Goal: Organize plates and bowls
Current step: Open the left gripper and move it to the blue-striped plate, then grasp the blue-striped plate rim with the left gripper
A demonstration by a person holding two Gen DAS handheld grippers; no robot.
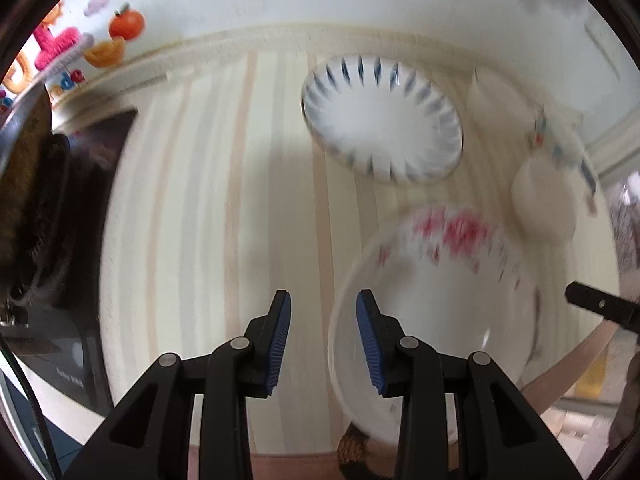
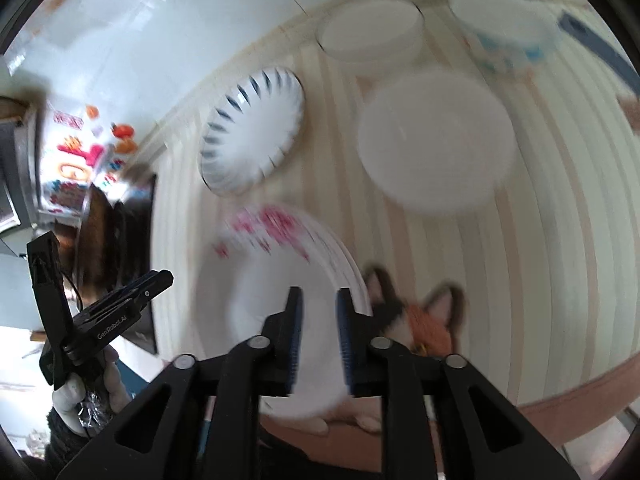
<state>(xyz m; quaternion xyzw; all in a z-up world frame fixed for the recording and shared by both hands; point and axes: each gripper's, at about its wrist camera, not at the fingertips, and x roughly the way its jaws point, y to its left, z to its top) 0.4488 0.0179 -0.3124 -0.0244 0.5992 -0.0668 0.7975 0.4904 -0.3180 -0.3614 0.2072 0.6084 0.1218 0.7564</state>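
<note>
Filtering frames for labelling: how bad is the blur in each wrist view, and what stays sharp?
Left wrist view: the left hand-held gripper is sharp, the red-patterned plate is heavily smeared and the blue-striped plate mildly. Right wrist view: the right hand-held gripper is crisp, while the red-patterned plate, the plain plate and the bowl are all streaked. Fisheye bends the table stripes in both.

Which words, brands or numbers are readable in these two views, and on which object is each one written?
"GenRobot.AI": on the black body of the left gripper, right wrist view.
"de": the end of a red word on the colourful fruit poster, left wrist view; the remainder is cut off.
Other poster letters: too blurred to read.
Plates and bowls: no text.
</note>
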